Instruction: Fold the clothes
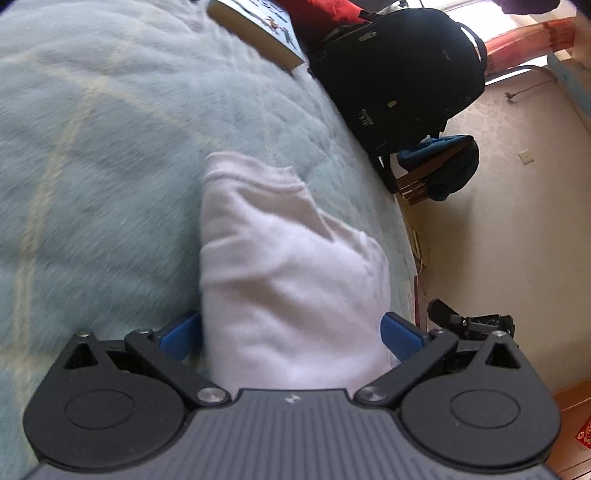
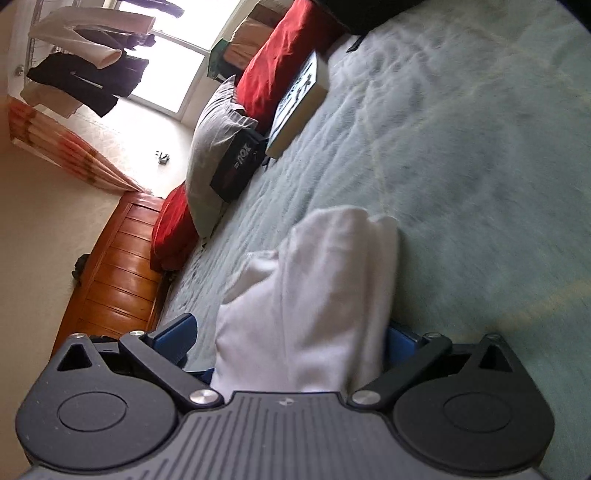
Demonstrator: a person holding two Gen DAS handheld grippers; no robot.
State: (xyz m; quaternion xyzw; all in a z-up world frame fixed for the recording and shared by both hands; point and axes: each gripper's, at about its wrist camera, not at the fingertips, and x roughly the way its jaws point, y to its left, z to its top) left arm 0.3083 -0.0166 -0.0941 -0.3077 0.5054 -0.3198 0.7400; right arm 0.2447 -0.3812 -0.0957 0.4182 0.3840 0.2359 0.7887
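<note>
A folded white garment (image 1: 288, 251) lies on the pale blue-green blanket (image 1: 110, 147) near the bed's edge. My left gripper (image 1: 291, 332) has its jaws spread wide around the near end of the garment, and the blue pads (image 1: 181, 336) stand at its two sides. In the right wrist view the same white garment (image 2: 332, 266) lies bunched on the blanket (image 2: 461, 147). My right gripper (image 2: 288, 339) is open around it. Its left pad (image 2: 177, 336) stands clear of the cloth, and the right pad is mostly hidden behind the cloth.
A book (image 1: 258, 33) and a black backpack (image 1: 402, 74) sit at the far end of the bed. A chair with blue clothing (image 1: 439, 162) stands on the floor beside it. Red pillows (image 2: 280, 55), a grey pillow (image 2: 214, 147), a black box (image 2: 238, 166) and the wooden bed frame (image 2: 114, 273) line the other side.
</note>
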